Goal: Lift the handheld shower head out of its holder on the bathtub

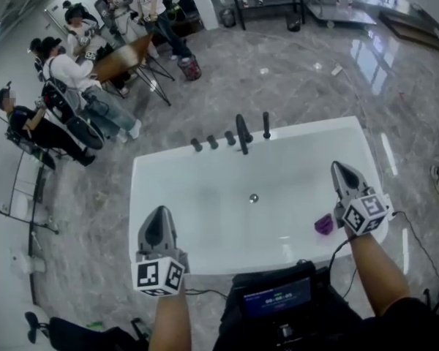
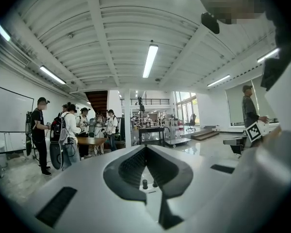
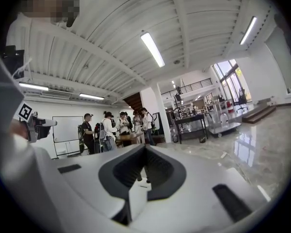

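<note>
Left gripper (image 1: 159, 212) and right gripper (image 1: 339, 168) hover over near side of white rectangular bathtub (image 1: 143, 196), jaws pressed together, empty; black handheld shower head (image 1: 241, 134) well apart.

- No word, brand or number is coming through legibly in any view;
- the left cube (image 1: 159, 276), sitting at the rear of the left gripper (image 1: 159, 212), is showing black-and-white square code markers; patterns only, no letters;
- the right cube (image 1: 366, 214), sitting at the rear of the right gripper (image 1: 338, 168), is carrying markers of the same kind;
- a small screen (image 1: 276, 297), lying behind and between the two grippers, is glowing with bluish lines that are too small to read.
</note>
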Available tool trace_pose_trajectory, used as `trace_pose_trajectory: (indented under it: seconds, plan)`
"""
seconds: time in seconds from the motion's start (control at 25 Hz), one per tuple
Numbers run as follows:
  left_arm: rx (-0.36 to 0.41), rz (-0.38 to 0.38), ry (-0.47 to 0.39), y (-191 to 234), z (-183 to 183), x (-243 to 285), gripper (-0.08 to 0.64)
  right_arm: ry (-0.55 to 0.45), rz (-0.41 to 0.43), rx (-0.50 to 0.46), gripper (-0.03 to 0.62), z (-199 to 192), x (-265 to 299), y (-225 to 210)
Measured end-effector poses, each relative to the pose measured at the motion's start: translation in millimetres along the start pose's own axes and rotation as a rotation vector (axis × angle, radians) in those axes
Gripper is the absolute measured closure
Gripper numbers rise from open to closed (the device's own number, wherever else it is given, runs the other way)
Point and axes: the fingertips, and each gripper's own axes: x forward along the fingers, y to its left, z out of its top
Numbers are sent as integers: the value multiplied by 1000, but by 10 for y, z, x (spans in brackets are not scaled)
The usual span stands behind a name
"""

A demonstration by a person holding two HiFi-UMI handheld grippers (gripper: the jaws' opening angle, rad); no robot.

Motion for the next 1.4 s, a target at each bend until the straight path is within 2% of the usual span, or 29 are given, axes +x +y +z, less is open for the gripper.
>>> trace_pose_trajectory:
  seconds: [0.32, 0.4, 0.52, 0.8, 1.0, 1.2, 1.4]
  plan:
    - [-7, -59, 4, 236, -30, 574, 552, -1, -9, -57, 586, 177, 450, 126]
    - [21, -72, 12, 291, -70, 768, 552, -9, -17, -72, 586, 235, 641, 122]
    - [66, -94, 30, 353, -209, 1011, 552, -21, -27, -72, 586, 244, 920, 104]
    - [65, -127, 73, 504, -669, 1551, 552, -10, -28, -74, 586, 48, 1662, 52]
    - [66, -116, 38, 542, -871, 1932, 552, 12, -29, -76, 586, -250, 2121, -45]
    - [32, -103, 71, 492, -1340, 2466, 552, 76, -72, -46, 586, -791, 2546, -328]
    - [26, -109, 69, 364, -1713, 2881, 552, 80, -28, -109, 586, -1089, 2972, -407]
